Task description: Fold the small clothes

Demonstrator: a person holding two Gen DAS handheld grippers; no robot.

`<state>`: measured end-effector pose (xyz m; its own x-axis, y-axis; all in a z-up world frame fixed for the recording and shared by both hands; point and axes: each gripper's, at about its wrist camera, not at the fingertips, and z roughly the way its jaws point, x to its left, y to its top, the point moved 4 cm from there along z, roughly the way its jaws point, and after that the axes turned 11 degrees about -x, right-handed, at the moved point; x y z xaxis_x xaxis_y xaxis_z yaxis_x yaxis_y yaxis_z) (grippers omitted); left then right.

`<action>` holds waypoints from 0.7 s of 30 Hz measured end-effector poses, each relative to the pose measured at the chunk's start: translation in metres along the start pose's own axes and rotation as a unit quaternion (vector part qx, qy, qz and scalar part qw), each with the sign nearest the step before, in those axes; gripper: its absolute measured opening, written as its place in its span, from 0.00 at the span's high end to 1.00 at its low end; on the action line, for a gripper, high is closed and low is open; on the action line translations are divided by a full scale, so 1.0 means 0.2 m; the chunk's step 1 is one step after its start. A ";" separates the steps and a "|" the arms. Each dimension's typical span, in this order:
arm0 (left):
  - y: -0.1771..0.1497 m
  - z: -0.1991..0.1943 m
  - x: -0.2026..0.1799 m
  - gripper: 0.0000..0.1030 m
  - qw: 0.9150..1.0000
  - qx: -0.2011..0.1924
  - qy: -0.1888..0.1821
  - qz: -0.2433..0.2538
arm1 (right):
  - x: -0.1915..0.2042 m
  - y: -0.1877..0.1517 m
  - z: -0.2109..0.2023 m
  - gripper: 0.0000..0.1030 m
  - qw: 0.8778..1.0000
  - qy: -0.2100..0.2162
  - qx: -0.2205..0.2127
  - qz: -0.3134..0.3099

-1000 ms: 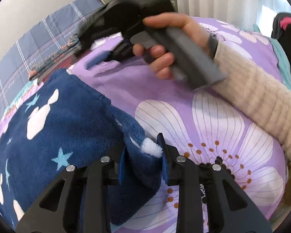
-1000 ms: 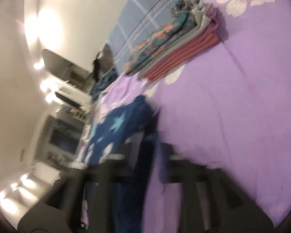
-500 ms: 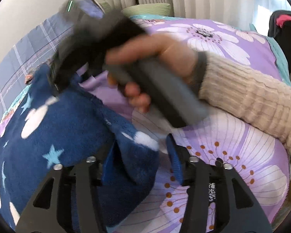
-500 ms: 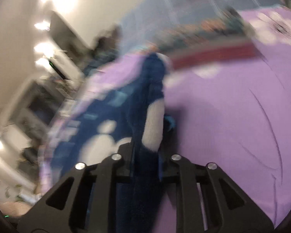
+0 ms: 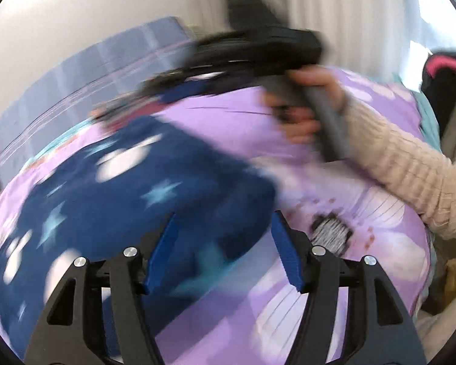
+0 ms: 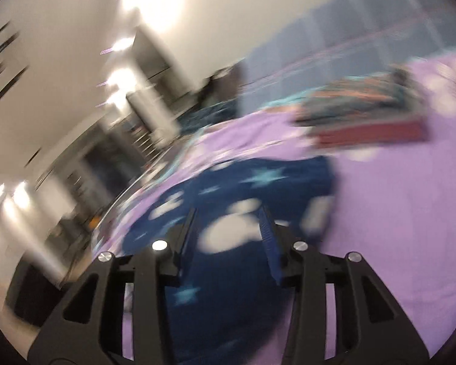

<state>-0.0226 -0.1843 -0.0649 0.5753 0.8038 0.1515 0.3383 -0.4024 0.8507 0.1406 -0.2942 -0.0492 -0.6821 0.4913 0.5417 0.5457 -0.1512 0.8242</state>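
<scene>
A navy fleece garment (image 5: 121, 200) with pale stars and white shapes lies spread on the purple flowered bed cover (image 5: 228, 115). My left gripper (image 5: 225, 219) hovers over its right edge. Its jaws are opening, and the fleece lies below the gap with neither blue pad pressing on it. A hand (image 5: 307, 100) in a cream knit sleeve holds the right gripper's black body (image 5: 267, 42) above the garment's far side, heavily blurred. In the right wrist view my right gripper (image 6: 228, 213) hangs over the same garment (image 6: 288, 182). Its jaws are opening too, and nothing is pinched between them.
A stack of folded clothes (image 6: 364, 115) sits on the bed cover (image 6: 395, 213) just beyond the garment. A blue checked sheet (image 5: 112, 70) lies behind, under a white wall. A dark bag with pink trim (image 5: 447, 70) stands at the right edge.
Both grippers have let go of the garment's folded edge and lifted away. The fleece now lies flat, the left jaws stand wider, and the right gripper has rolled nearer upright.
</scene>
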 end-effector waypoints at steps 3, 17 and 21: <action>-0.11 -0.22 0.27 0.38 0.996 0.001 0.063 -0.067 | 0.22 -0.10 0.06 0.34 0.996 -0.023 0.057 -0.063; -0.80 -1.03 1.13 0.78 0.916 -0.016 0.254 -0.311 | 0.99 -0.33 0.32 0.33 0.962 -0.119 0.083 -0.230; -0.85 -0.96 1.11 0.73 0.922 -0.032 0.195 -0.333 | 1.35 -0.52 0.60 0.33 0.945 -0.036 0.121 -0.302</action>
<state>-0.0956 0.1480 -0.0789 -0.0603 0.9646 -0.2569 0.4686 0.2546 0.8459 -0.0417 -0.0427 -0.0080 -0.8745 0.4837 -0.0346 0.1697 0.3721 0.9126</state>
